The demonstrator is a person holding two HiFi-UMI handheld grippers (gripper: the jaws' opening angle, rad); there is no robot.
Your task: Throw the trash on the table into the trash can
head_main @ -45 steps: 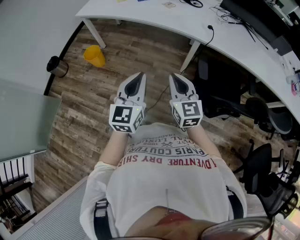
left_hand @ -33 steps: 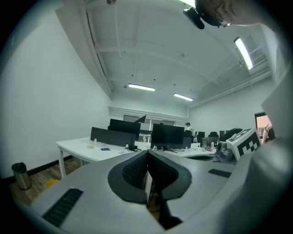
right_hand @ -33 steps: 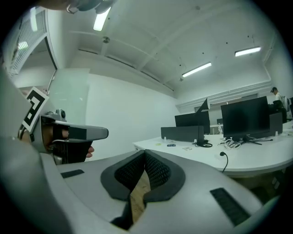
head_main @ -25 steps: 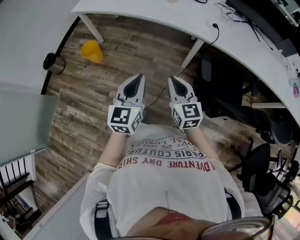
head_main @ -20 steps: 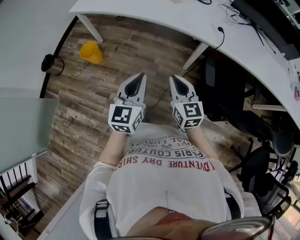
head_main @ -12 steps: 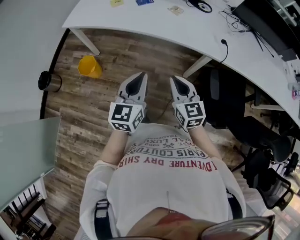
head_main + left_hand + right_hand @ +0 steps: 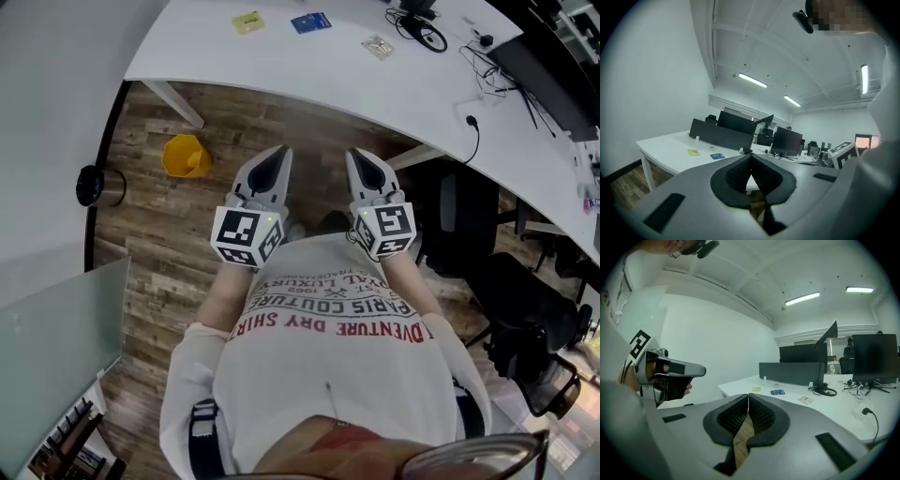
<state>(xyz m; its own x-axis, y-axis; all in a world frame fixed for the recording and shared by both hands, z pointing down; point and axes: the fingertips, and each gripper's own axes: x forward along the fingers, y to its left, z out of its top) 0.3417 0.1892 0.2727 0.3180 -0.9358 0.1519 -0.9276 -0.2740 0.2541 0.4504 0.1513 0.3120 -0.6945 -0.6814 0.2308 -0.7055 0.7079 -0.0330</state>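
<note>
Three bits of trash lie on the white table (image 7: 216, 56): a yellow slip (image 7: 248, 22), a blue card (image 7: 310, 22) and a beige wrapper (image 7: 378, 46). The right gripper view shows the same yellow slip (image 7: 756, 389), blue card (image 7: 777, 392) and wrapper (image 7: 805, 400) ahead. A yellow bin (image 7: 186, 156) stands on the wooden floor under the table's edge, with a steel can (image 7: 97, 186) to its left. My left gripper (image 7: 278, 152) and right gripper (image 7: 361, 156) are held side by side in front of my chest, short of the table. Both are shut with nothing between the jaws.
Black office chairs (image 7: 469, 225) crowd the floor on the right. Headphones (image 7: 417, 23), cables and monitors sit further along the table. A glass partition (image 7: 47, 347) is at the lower left and a white wall on the left.
I have walked toward the table: its edge and the trash on it have come into the head view, and the yellow bin is nearer. Both grippers keep their pose, shut.
</note>
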